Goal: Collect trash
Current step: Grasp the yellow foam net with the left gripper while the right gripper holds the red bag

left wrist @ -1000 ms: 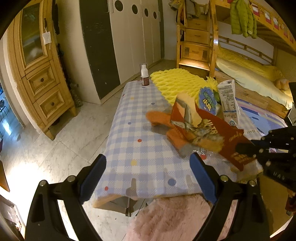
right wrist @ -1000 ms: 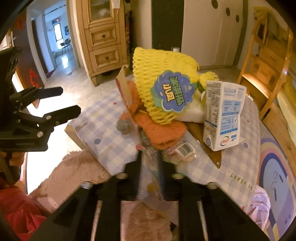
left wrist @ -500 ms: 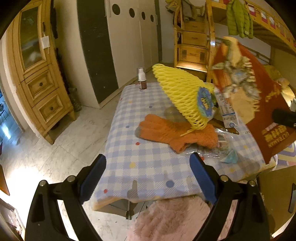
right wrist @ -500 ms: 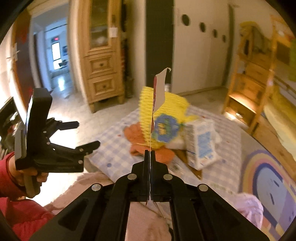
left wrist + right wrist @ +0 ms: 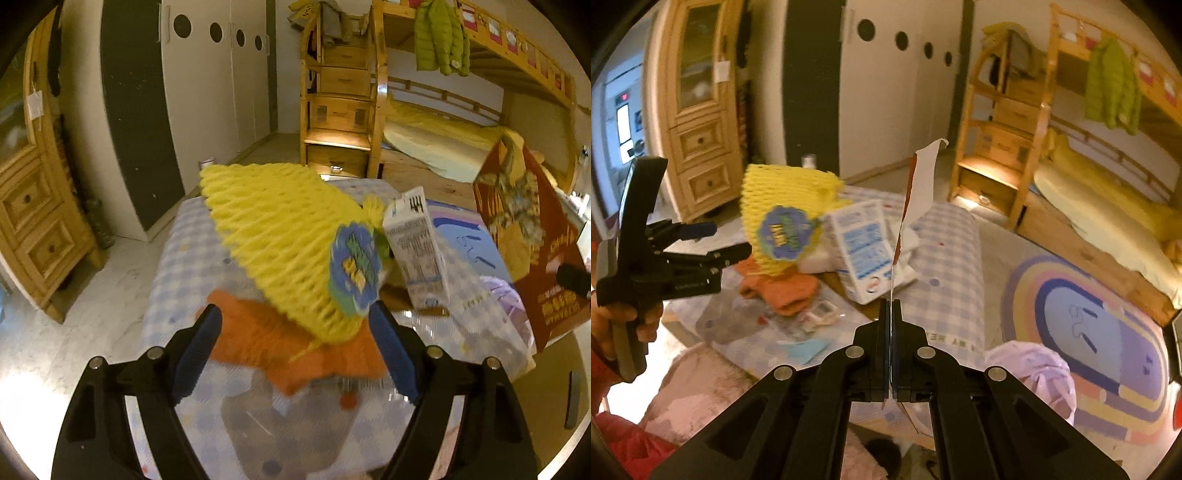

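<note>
Where trash clutters it, checked tablecloth (image 5: 173,258) before bunk bed (image 5: 461,122).

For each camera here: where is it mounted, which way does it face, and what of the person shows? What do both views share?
Left wrist: on the left gripper, angled down at the checked table; only its open fingers show.
Right wrist: on the right gripper, shut on a red snack bag; the left hand shows.
Shared: yellow foam net, milk carton, orange cloth.

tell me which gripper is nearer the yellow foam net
Left. The left gripper has its open jaws just short of the yellow foam net; the right gripper is off to the side, shut on a red snack bag.
</note>
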### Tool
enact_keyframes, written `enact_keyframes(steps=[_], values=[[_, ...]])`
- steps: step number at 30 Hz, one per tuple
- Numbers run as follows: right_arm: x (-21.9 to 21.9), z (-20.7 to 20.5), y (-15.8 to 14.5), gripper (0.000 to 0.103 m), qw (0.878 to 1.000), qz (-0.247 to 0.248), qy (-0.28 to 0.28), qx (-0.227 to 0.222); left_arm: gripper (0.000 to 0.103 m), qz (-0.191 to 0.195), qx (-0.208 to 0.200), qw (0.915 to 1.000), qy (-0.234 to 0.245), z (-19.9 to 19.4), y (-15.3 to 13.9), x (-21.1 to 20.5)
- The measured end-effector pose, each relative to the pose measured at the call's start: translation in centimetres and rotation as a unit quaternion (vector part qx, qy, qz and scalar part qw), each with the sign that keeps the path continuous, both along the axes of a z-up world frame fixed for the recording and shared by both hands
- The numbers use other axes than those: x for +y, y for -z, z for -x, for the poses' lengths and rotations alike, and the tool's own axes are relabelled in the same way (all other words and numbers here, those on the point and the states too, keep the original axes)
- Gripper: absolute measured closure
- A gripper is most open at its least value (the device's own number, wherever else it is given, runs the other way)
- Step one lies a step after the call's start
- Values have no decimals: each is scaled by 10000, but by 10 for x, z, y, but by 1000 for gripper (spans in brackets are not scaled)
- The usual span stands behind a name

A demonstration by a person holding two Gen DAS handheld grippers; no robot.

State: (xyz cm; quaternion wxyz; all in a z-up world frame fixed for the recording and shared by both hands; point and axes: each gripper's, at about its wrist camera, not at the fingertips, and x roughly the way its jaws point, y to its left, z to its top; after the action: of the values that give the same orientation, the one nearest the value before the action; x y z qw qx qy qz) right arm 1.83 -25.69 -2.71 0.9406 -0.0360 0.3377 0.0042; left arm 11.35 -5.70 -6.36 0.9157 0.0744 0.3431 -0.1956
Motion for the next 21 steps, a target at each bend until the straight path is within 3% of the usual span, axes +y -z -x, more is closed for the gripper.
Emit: enact_keyframes(steps=[4,6,9,11,12,17,21], values=[[-6,-9,9,103,9999,-78,45,91,24,355,244,9990,73,-27,6,2],[-10,-10,12,103,9999,-103,56,125,33,495,319,9981,153,-35,7,2],[-9,-10,14,103,9998,-120,57,152,55,492,345,9980,215,-41,6,-1],[-8,-7,12,103,9998,-143,65,135,85,449,202,9985,228,-39,-1,-2],[-7,-6,11,103,9998,-146,69,129,89,412,53,9989,237,-36,-8,-3],[-10,-3,3,103,9997,-184,175,10,94,100,-752,9970,147,-19,-39,-8],[-14,5,-7,103,9991,-288,272,-148,94,-78,-1417,9897,191,3,-76,-8]])
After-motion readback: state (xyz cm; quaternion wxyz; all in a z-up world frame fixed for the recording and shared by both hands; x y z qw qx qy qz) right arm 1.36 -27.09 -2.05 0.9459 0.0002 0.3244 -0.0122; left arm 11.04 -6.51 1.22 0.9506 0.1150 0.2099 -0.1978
